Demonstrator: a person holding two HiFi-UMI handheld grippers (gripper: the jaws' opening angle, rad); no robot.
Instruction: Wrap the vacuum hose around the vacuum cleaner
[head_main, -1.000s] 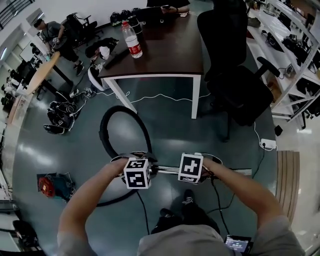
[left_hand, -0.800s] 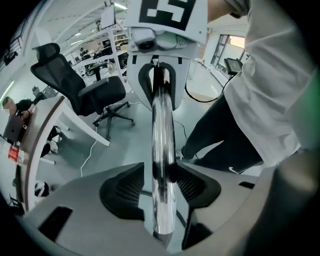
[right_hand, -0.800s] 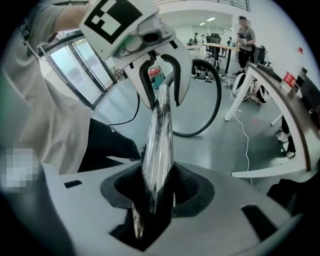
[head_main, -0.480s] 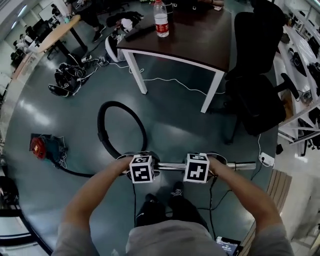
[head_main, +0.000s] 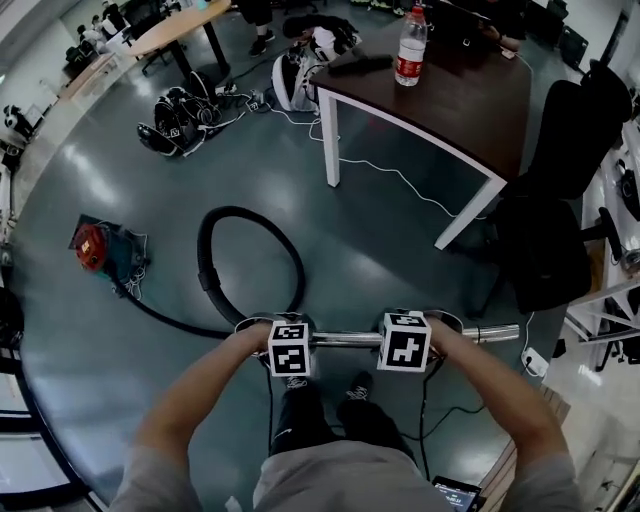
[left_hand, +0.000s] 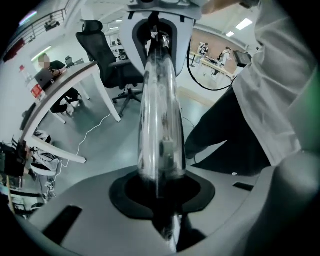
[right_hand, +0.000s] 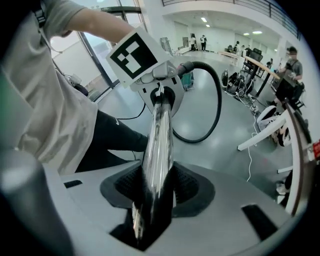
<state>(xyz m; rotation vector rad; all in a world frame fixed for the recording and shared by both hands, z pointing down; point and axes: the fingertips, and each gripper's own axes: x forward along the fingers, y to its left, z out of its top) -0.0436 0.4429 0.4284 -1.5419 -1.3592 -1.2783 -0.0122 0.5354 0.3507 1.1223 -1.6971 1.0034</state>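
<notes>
I hold a chrome vacuum tube level in front of my legs, one gripper on each side. The left gripper grips its left part, where the black hose joins; its jaws have just been closing, with the tube between the pads. The right gripper is shut on the tube further right, and the tube's bare end sticks out past it. The hose loops over the floor and trails left to the red vacuum cleaner. In the right gripper view the hose arcs behind the left gripper.
A dark table with a water bottle stands ahead on the right, with a black office chair beside it. A white cable runs under the table. Bags and gear lie at upper left. A power strip lies at the right.
The whole view has swung: the table slid to the upper right and the vacuum cleaner shifted up the left side. Both grippers stay on the tube, and their marker cubes have rolled.
</notes>
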